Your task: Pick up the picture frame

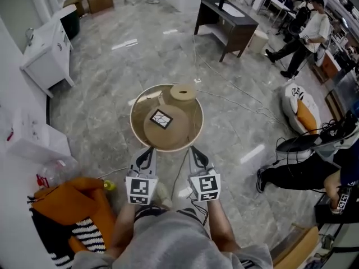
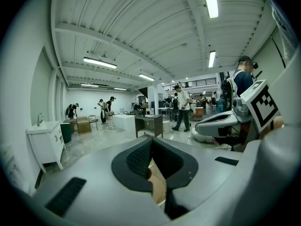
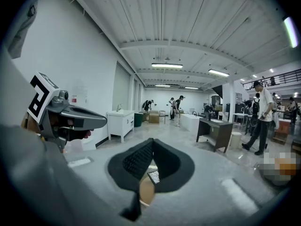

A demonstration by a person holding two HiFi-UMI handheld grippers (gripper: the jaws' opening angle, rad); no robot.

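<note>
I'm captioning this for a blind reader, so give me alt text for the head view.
Seen from above, a small picture frame lies on a round wooden table, with a person's left gripper and right gripper side by side, pointing at its near rim, both empty, jaws together. Grey marble floor surrounds it.

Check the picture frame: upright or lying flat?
Lying flat, face up, on the round table; the head view shows the picture frame's whole front from above.
</note>
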